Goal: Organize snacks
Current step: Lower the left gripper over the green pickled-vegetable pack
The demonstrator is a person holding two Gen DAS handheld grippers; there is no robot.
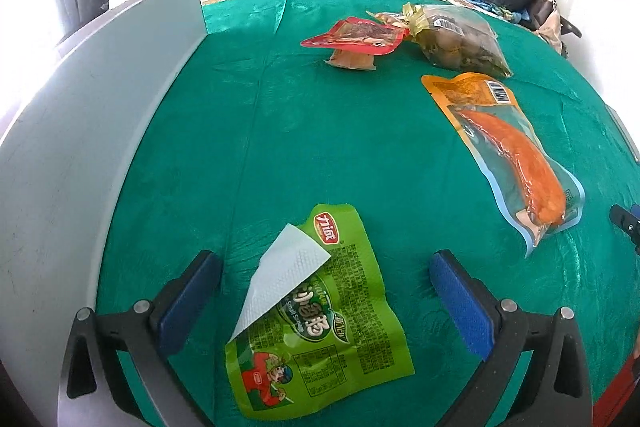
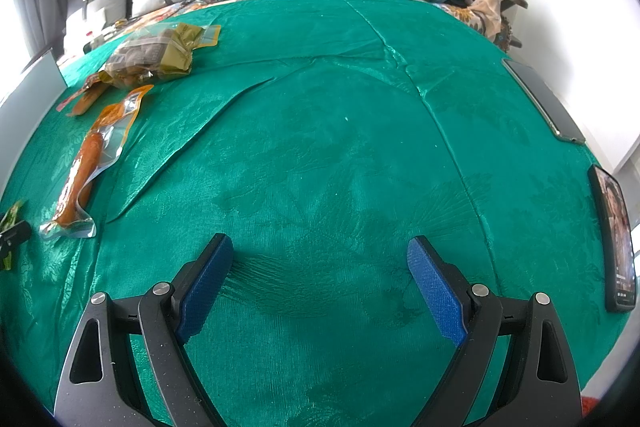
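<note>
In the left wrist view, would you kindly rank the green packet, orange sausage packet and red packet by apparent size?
1. green packet, though nearest the camera
2. orange sausage packet
3. red packet, farthest away, so true size is unsure

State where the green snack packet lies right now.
In the left wrist view, the green snack packet lies flat on the green cloth between the open left gripper fingers, a white paper overlapping its upper-left corner.

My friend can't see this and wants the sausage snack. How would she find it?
Start at the green cloth covering the table. Along its right side in the left wrist view lies a long see-through packet with an orange top. Unlike the other packets, it holds one big orange sausage.
</note>
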